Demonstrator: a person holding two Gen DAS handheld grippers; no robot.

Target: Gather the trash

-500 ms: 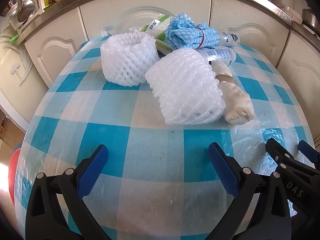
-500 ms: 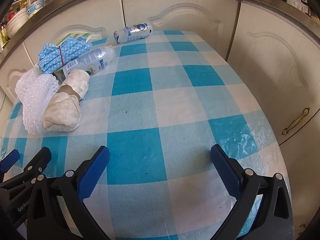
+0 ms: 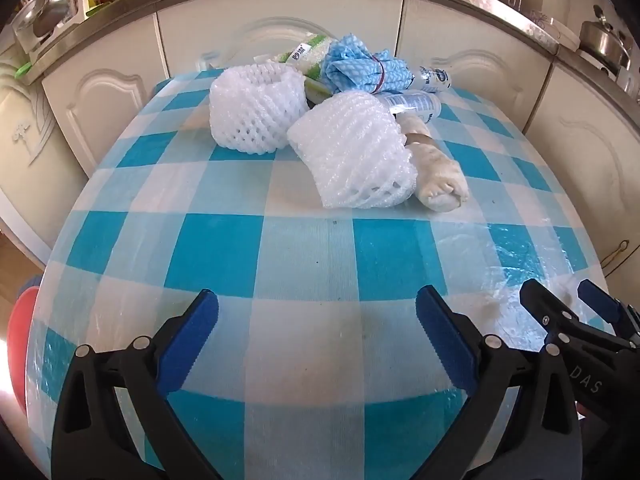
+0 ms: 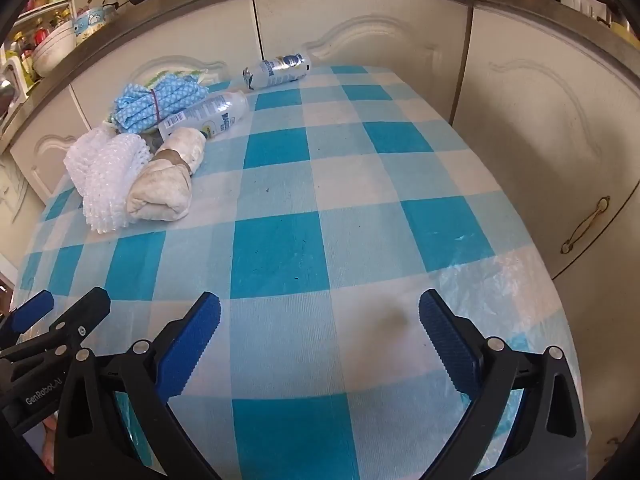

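Across the far half of the tabletop [image 3: 328, 264], the trash lies bunched in one loose heap, with the near half bare, which suits a pick-one-at-a-time job. Leftmost is an upright foam fruit net [image 3: 256, 110], standing on its end with its mouth open upward. Just to its right, a second foam net [image 3: 354, 156] lies tipped on its side, touching the first or nearly so. Behind the two nets sit a green-and-white wrapper [image 3: 308, 56] and a blue patterned cloth bundle [image 3: 362, 68] cinched by a red band. Pressed against the tipped net's right side is a soiled cream cloth roll [image 3: 434, 176], bound with a brown strip. A plastic bottle [image 3: 412, 102] lies on its side beyond the roll, and another bottle [image 4: 278, 70] lies well apart near the far edge.

The left gripper [image 3: 316, 332] hovers low over the near edge, jaws wide apart and holding nothing, aimed roughly at the tipped net. The right gripper [image 4: 320, 332] hovers just beside it, jaws likewise spread and empty, facing bare cloth. Collecting looks barely begun; the foam nets, nearest and lightest, seem the likely first grab. They should squash easily when pinched. No bin shows in either view.
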